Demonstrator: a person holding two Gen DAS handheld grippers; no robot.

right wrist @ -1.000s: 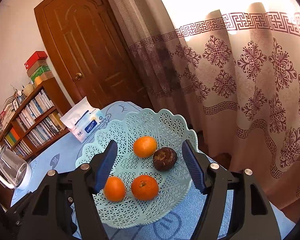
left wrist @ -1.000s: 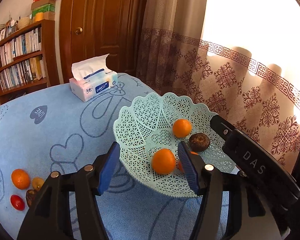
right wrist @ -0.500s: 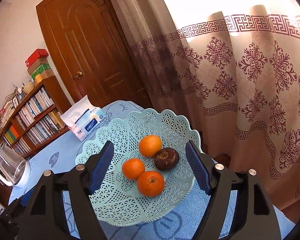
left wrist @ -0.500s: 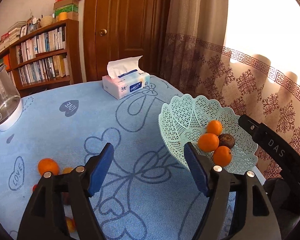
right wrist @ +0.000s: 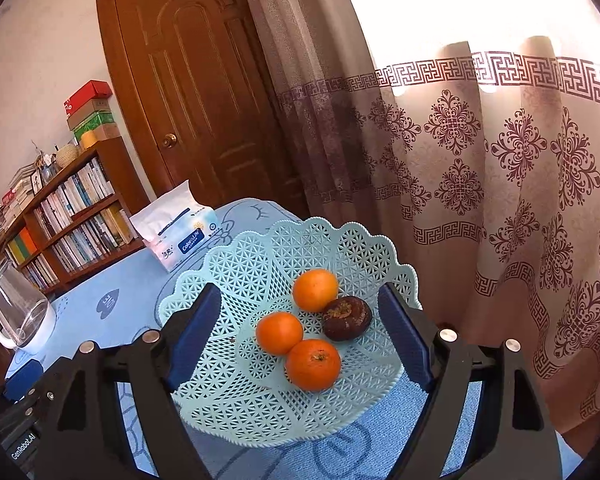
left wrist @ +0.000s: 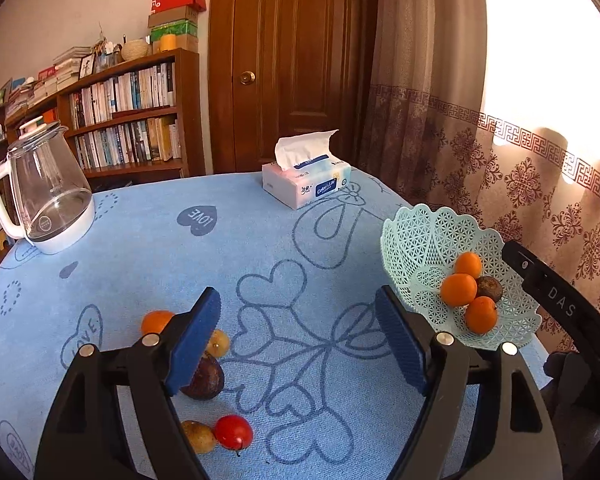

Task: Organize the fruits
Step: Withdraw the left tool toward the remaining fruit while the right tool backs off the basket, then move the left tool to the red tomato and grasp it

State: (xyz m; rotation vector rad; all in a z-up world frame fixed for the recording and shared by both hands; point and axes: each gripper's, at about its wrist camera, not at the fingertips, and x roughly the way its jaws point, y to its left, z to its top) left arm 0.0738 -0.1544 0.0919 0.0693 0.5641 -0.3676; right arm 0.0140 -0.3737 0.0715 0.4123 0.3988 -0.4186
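Left wrist view: the left claw (left wrist: 300,344), jaws just spread wide and empty, must next grab loose fruit (left wrist: 204,374) at lower left for the basket (left wrist: 420,240) at right.

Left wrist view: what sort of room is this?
Most likely a home living or dining room: a wooden bookshelf full of books, a patterned curtain, and a table with a kettle.
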